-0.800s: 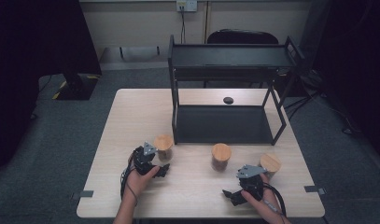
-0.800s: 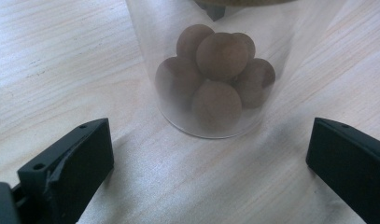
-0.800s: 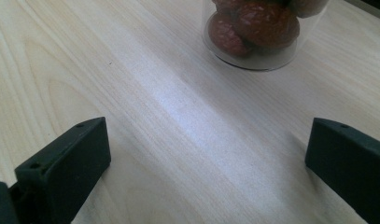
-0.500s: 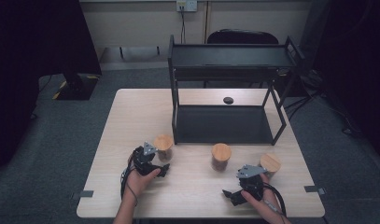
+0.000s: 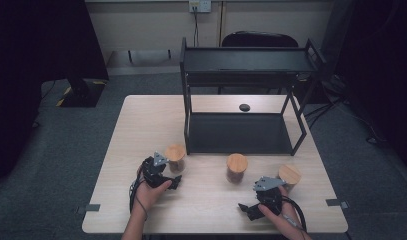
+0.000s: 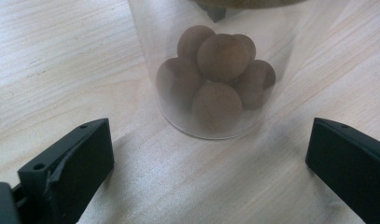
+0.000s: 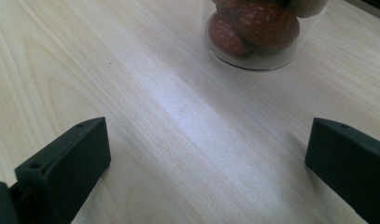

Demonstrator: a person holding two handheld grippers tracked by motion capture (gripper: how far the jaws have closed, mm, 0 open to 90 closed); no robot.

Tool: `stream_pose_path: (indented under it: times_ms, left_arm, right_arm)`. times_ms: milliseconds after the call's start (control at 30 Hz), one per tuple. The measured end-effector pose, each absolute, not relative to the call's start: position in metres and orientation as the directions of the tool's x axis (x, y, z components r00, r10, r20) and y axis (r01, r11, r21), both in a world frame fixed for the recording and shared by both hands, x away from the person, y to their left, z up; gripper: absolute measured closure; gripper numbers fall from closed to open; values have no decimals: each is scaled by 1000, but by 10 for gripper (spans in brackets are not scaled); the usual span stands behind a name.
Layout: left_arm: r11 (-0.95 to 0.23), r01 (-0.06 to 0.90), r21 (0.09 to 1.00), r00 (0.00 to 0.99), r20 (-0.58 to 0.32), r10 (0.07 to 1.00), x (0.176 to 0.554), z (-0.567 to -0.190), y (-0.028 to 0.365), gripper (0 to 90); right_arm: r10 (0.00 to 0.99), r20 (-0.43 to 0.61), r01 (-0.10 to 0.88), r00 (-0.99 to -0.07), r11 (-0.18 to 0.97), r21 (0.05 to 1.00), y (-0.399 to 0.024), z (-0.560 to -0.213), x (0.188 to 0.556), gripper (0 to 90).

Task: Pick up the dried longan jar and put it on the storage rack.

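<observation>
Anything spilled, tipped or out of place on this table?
Nothing stands out. All three lidded jars, left, middle and right, stand upright on the table, contents inside, with no spill.

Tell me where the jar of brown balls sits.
In the high view the jar of brown balls stands at the table's left front, beside the black rack's left leg, before the open left tongs.

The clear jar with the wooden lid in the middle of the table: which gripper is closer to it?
Right. The right gripper sits just in front of the middle jar, slightly to its right. The left gripper lies farther left, beside another lidded jar holding brown balls.
</observation>
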State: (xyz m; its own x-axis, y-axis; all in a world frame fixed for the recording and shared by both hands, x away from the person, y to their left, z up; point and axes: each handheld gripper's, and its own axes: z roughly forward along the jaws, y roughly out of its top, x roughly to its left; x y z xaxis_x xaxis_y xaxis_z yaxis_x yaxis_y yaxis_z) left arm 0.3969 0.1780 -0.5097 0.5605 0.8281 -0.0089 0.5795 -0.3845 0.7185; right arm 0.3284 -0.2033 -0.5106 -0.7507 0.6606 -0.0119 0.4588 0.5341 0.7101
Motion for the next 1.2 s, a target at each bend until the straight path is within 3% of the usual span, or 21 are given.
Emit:
stream_pose_path:
  times_ms: [700,1200]
  left_arm:
    - [-241,578,780,519,-123,846,412,-506,174,30]
    - [-239,528,815,551,-114,827,419,-505,167,221]
  right_arm:
    - [661,-12,459,-751,534,710,-203,-511,328,0]
    - [661,-11,459,-751,534,710,-203,-511,328,0]
